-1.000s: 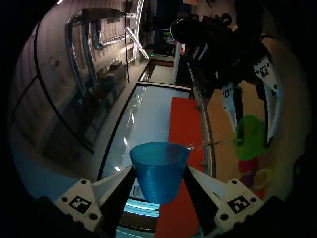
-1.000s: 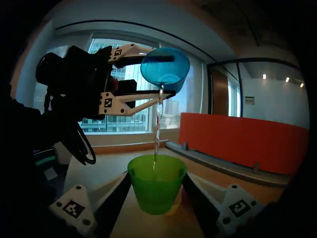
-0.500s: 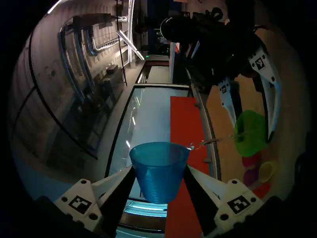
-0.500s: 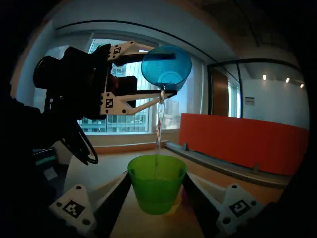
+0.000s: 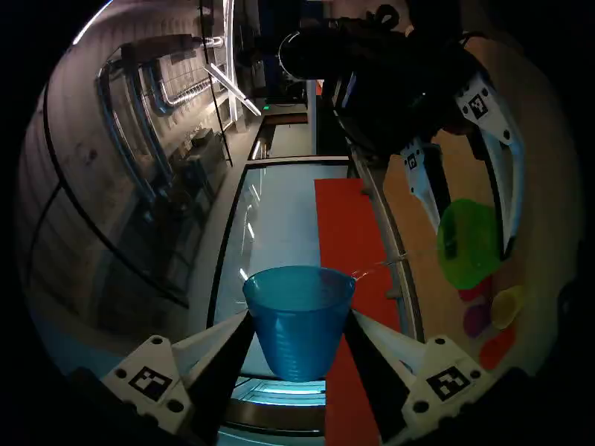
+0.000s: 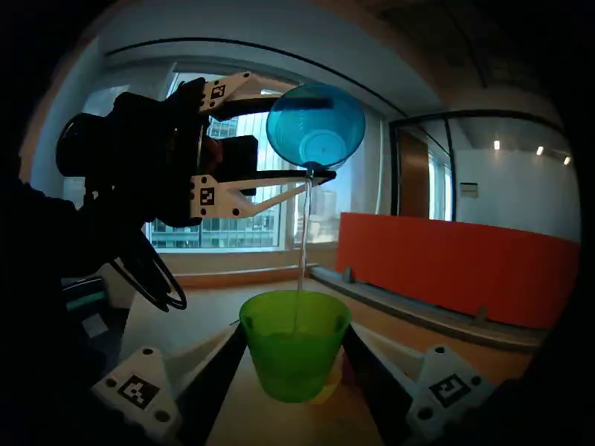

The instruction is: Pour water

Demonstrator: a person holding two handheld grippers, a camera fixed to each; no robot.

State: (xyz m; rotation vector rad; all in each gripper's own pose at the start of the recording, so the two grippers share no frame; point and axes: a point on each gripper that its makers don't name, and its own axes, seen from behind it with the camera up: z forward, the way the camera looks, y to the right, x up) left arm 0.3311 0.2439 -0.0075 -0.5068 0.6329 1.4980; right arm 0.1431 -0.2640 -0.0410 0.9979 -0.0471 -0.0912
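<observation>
Water point(image 6: 303, 230) drops in one thin stream from the tipped blue cup point(image 6: 316, 126) into the green cup point(image 6: 294, 349) underneath; my left gripper point(image 5: 299, 321) pinches the blue one, my right gripper point(image 6: 294, 338) pinches the green; green looks partly filled, blue seems nearly drained, so I judge the pour mostly done; two cups in play, at least three spare cups point(image 5: 507, 305) on the table point(image 5: 431, 297).

Dim, fisheye-warped views; bright window point(image 6: 223, 215) backlight leaves near foreground parts in shadow.
</observation>
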